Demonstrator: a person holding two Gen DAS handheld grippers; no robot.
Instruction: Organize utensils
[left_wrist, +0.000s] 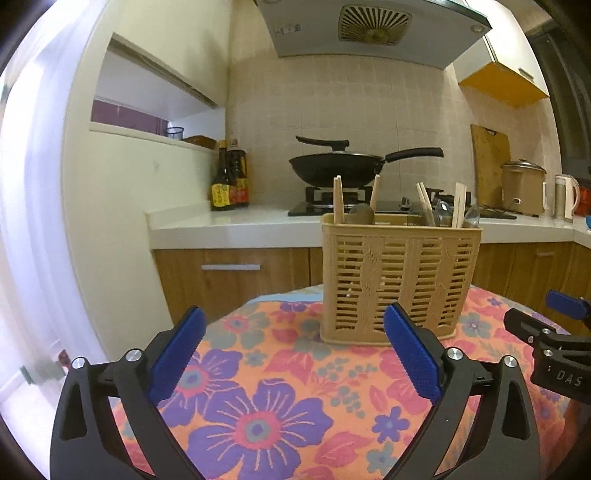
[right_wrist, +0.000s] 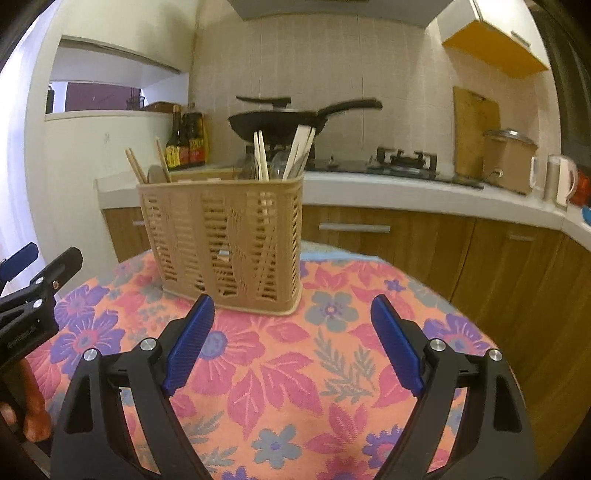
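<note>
A tan slatted utensil basket (left_wrist: 400, 280) stands upright on a floral cloth; it also shows in the right wrist view (right_wrist: 229, 243). Wooden chopsticks (left_wrist: 338, 199) and spoons (left_wrist: 441, 214) stick out of its compartments, as do the chopsticks (right_wrist: 260, 155) in the right wrist view. My left gripper (left_wrist: 295, 325) is open and empty, just in front of the basket. My right gripper (right_wrist: 293, 314) is open and empty, in front of the basket's right corner. Each gripper shows at the edge of the other's view.
The floral cloth (left_wrist: 266, 424) covers a small round table (right_wrist: 332, 387). Behind it runs a kitchen counter (left_wrist: 236, 225) with sauce bottles (left_wrist: 229, 181), a black wok (left_wrist: 340, 166) on the stove, a cutting board (left_wrist: 489, 162), a rice cooker (left_wrist: 522, 184) and a kettle (left_wrist: 565, 195).
</note>
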